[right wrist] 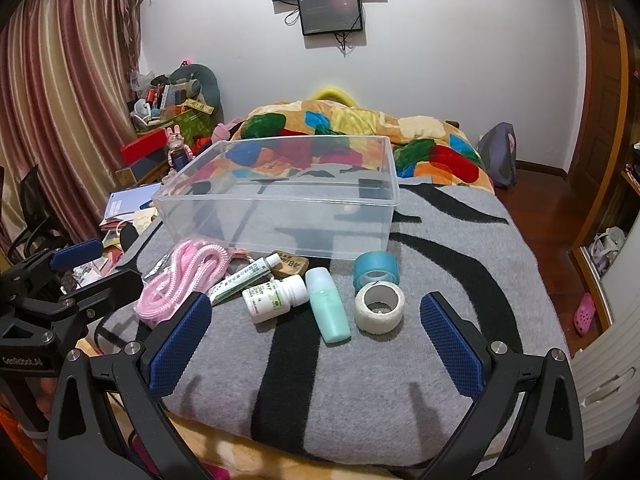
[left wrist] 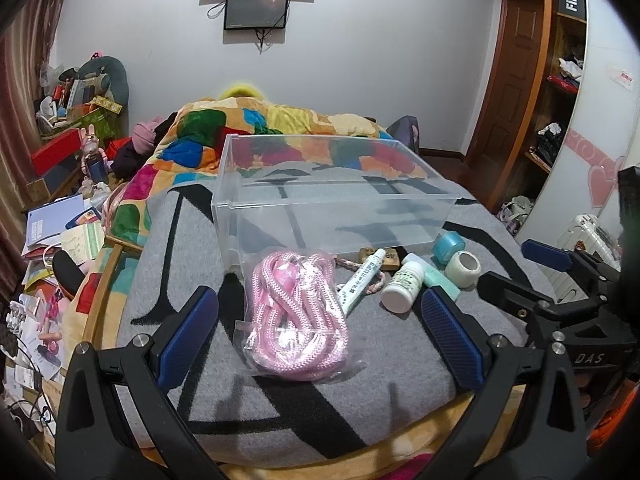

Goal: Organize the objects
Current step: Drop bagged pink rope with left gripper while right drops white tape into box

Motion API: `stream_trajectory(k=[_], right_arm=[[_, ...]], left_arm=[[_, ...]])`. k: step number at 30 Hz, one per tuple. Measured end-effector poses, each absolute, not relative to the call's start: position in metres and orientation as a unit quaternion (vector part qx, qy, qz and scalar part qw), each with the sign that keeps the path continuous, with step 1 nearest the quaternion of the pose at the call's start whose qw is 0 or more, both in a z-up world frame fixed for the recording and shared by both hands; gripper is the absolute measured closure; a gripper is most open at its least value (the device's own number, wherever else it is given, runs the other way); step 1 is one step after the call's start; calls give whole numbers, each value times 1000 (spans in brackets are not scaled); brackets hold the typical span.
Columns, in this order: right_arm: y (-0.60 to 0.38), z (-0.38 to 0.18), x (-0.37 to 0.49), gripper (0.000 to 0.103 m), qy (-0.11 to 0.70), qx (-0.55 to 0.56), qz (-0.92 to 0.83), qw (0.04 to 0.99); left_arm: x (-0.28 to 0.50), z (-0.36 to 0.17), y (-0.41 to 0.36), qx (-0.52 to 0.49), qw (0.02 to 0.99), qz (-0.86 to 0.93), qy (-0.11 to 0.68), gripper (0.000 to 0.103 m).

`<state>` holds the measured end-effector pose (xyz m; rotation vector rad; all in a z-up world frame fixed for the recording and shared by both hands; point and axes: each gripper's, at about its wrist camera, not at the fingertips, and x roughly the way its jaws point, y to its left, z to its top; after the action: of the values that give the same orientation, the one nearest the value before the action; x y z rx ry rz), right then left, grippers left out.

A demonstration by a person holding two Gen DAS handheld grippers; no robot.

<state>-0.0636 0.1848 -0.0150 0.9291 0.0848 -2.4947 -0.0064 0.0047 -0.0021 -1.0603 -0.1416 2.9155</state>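
- Clear plastic box (right wrist: 280, 204) sits empty on the grey blanket (right wrist: 440, 360), behind the row of small things and towards the far edge of the grey area, where the patchwork quilt (right wrist: 420, 136) begins.
- Left claw (left wrist: 320, 320) is released, its blue pads spread wide with nothing between them but air; it hangs above the near edge of the blanket, and the bagged pink rope (left wrist: 296, 316) lies on the blanket between its two fingers in the left wrist view.
- Right claw (right wrist: 316, 332) is likewise released, jaws wide apart and holding nothing; it hovers over the near edge, with the mint green bottle (right wrist: 328, 304) and the white tape roll (right wrist: 379, 307) lying ahead between its fingers.
- Just left of the green bottle lies a white pill bottle (right wrist: 276, 297) on its side, the two touching or nearly so.
- A white tube (right wrist: 244, 278) lies slantwise beside the pill bottle, its cap end pointing at the box.
- A small wooden tag (right wrist: 290, 267) rests just in front of the box wall, by the tube's cap.
- A blue tape roll (right wrist: 376, 272) stands just behind the white roll, close to the box's near right corner.
- The pink rope sits at the left end of the row, near the blanket's left edge.
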Motion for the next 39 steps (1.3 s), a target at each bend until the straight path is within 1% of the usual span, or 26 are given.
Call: stream_trajectory(k=[5,7,12,13,15,16,18,19,22,24,25,26,27,32,39], right_arm=[[193,-22,-74,1,30,340,-912,227],[198,-27,-82,5,27,347,-911,222],[211,-44,-101,18,18,374,-904,208],[213,-47,-104,20,15,379,-902,206],[216,-54,-112,26,11,389,-898,204],[216,-56,-115,28,11,393,-897,204],[216,-61,-121,35,11,402,-892,207],[215,-63,-122,36,12,405,-890,209],[211,-69,-126,46,14,413,-885,215],[209,-72,-128,57,16,416,-884,215],[208,-73,-129,59,15,417,-883,216],[207,-74,-129,64,13,418,-882,220],[207,-73,-129,66,11,417,-881,223],[206,-67,-119,66,27,401,-889,219],[208,-50,-101,67,33,381,-897,221]], left_arm=[[-22,-11,-1,-364,11,930,-48,0],[-31,-16,-2,-378,10,925,-45,0],[-51,-36,-6,-410,0,911,-36,0],[-54,-41,-8,-417,-1,908,-39,3],[-61,-52,-12,-435,-3,899,-50,13],[-63,-57,-14,-446,-1,893,-57,18],[-65,-67,-17,-461,11,885,-72,19],[-62,-67,-16,-453,11,889,-63,19],[-55,-71,-6,-446,15,895,-29,21],[-52,-72,-4,-437,17,899,-18,25],[-51,-72,-4,-434,20,900,-20,30],[-49,-71,-6,-432,17,902,-22,34],[-49,-71,-7,-430,16,902,-25,36],[-39,-67,-16,-425,7,905,-31,39],[-9,-58,-33,-407,-16,913,-37,40]])
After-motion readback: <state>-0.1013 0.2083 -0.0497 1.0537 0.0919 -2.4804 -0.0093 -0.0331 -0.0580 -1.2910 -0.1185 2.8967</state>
